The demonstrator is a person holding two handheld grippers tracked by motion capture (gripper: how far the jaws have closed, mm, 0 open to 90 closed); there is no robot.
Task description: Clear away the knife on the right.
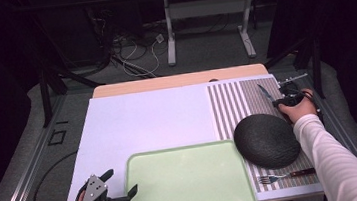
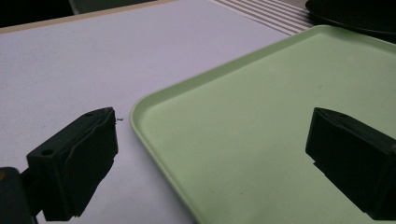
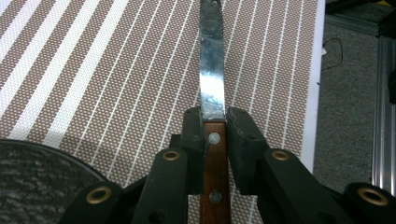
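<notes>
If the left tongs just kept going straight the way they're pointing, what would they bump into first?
Probably the green tray: the open left tongs straddle its near corner. Beyond it lies the dark plate, though depth is hard to judge.

The knife [image 3: 212, 70] has a serrated steel blade and a brown wooden handle with two rivets. It is clamped by the handle, blade pointing toward twelve o'clock above the striped placemat [image 3: 116, 70], at about two o'clock from the dark plate [image 1: 266, 140].
</notes>
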